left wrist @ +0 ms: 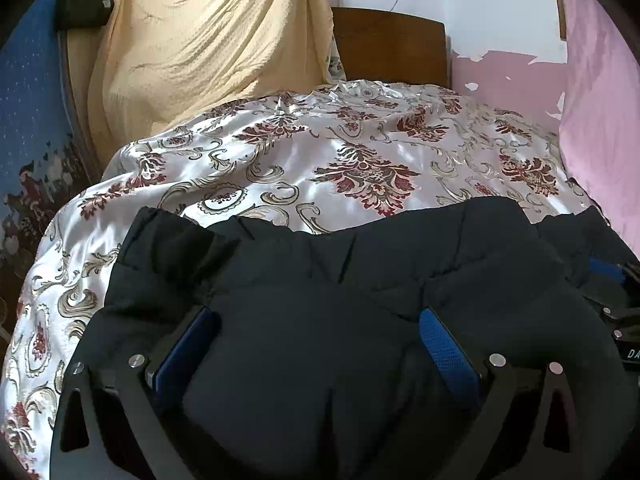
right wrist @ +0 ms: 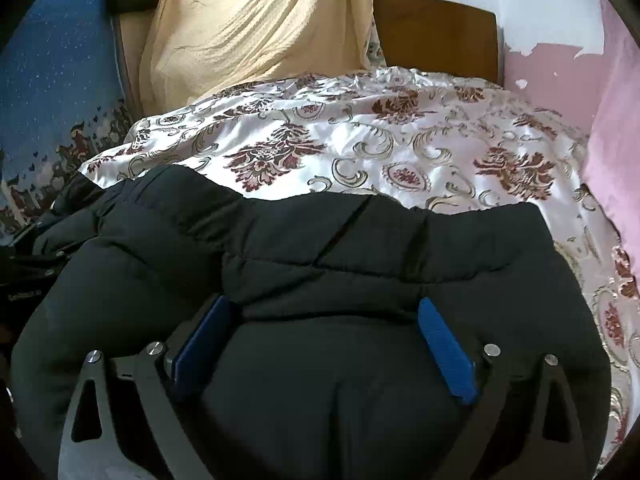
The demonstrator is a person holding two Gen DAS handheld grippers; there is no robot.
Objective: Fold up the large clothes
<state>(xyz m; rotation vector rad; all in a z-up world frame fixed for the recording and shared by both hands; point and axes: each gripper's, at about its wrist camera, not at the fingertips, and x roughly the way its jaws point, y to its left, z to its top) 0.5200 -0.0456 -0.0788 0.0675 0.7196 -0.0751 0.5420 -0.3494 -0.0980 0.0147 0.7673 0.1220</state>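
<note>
Black padded jacket (left wrist: 320, 300) on floral bedspread (left wrist: 320, 160) | left tongs (left wrist: 316, 344) wide | right tongs (right wrist: 324, 336) wide

Black quilted puffy jacket (left wrist: 320, 320) fills lower frame in both views, plain, no print. Glossy white satin bedspread (left wrist: 280, 152) mid-frame: dark red floral medallions, grey-beige scrollwork. Pale yellow textured cloth (left wrist: 208, 32) hanging upper left, solid. Blue curtain (left wrist: 28, 100) far left, small white speckles, darker figure print along its lower part. Small black bag (left wrist: 82, 2) with white lettering, top left. Brown wooden headboard (left wrist: 390, 44) top centre. Pink wall (left wrist: 508, 76), paint peeled to white above. Gripper finger pads (left wrist: 448, 348) blue on black frames.
</note>
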